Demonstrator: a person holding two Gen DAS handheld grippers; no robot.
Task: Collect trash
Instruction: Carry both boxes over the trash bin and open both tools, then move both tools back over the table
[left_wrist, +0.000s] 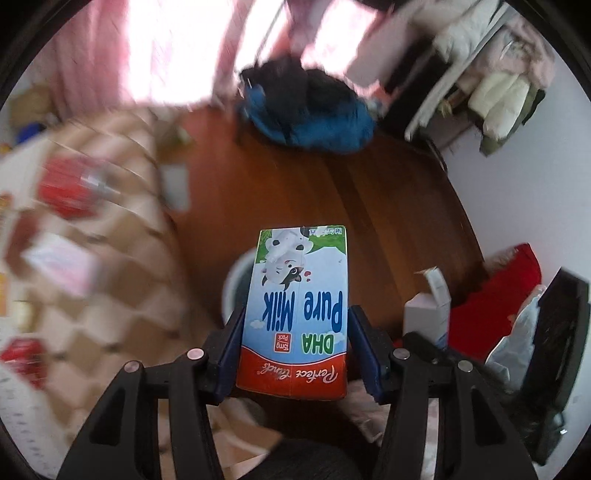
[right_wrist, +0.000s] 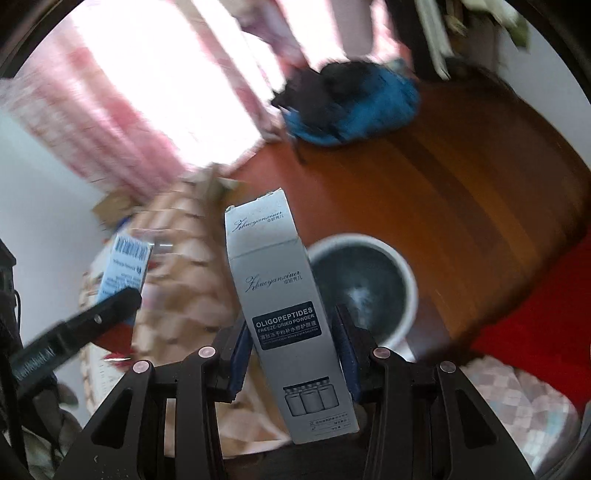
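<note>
My left gripper (left_wrist: 295, 317) is shut on a blue and white "Pure Milk" carton (left_wrist: 299, 295), held upside down above the white rim of a waste bin (left_wrist: 231, 284) that it mostly hides. My right gripper (right_wrist: 293, 325) is shut on a tall grey "Oligopeptides" box (right_wrist: 280, 295), tilted a little left. The white waste bin (right_wrist: 364, 284) with a dark liner stands on the floor just right of that box. The milk carton (right_wrist: 125, 266) and the other gripper's finger (right_wrist: 92, 321) show at the left of the right wrist view. The grey box (left_wrist: 428, 306) shows at right of the left wrist view.
A brown checked bed cover (left_wrist: 110, 240) with red packets (left_wrist: 66, 192) lies at left. A blue and black bag (left_wrist: 310, 110) sits on the wooden floor (left_wrist: 369, 192) by pink curtains. A red cloth (left_wrist: 495, 295) and a clothes rack (left_wrist: 480, 74) are at right.
</note>
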